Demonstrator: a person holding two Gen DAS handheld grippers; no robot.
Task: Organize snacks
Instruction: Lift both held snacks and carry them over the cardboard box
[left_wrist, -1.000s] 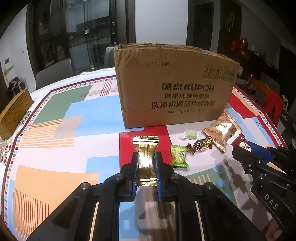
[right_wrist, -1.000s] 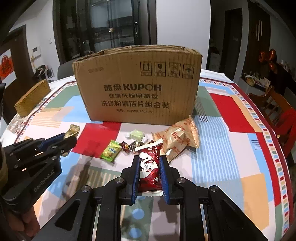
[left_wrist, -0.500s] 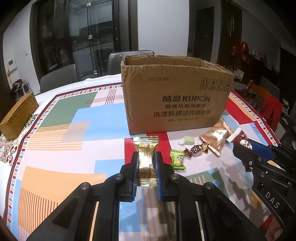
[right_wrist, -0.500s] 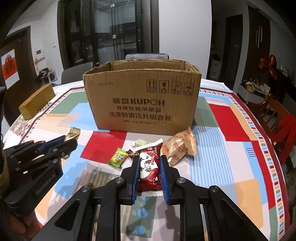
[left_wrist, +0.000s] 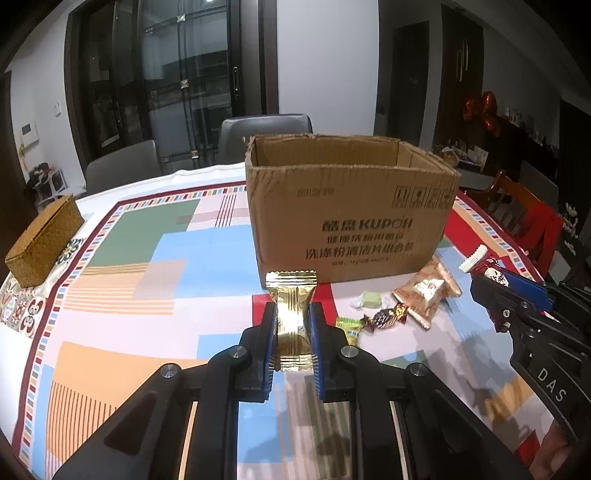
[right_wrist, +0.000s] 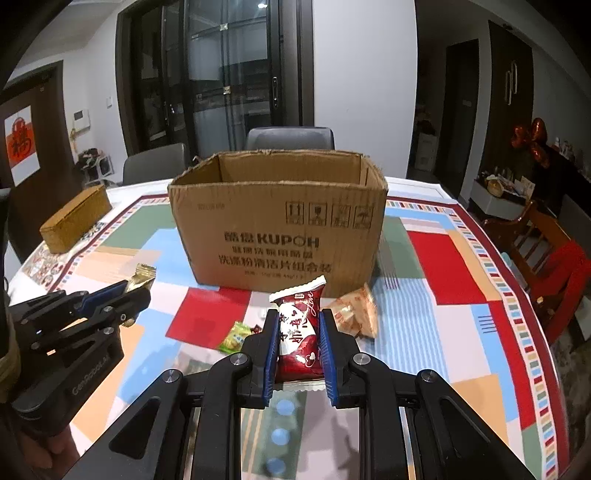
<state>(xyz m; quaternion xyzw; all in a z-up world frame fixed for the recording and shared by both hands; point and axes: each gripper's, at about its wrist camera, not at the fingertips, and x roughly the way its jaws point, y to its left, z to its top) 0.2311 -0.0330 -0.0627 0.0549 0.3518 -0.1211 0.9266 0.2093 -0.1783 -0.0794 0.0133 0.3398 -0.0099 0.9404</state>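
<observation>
Left gripper (left_wrist: 291, 345) clamped on a gold packet (left_wrist: 291, 314); right gripper (right_wrist: 298, 350) clamped on a red packet (right_wrist: 298, 332). Both held above the desk (left_wrist: 122, 288), in front of the open box (left_wrist: 347, 221) near its middle. Four more snacks lying at the foot of the box: green sachet (left_wrist: 349, 328), foil candy (left_wrist: 384, 317), pale candy (left_wrist: 369, 299), tan bag (left_wrist: 428, 291).

Risks, as judged: thin packets pinched low, so liable to slip or twist; could clip the front wall if carried in too low; grippers close enough to collide over the box.

Box floor hidden by the wall. Sachet half covered in the right view.
</observation>
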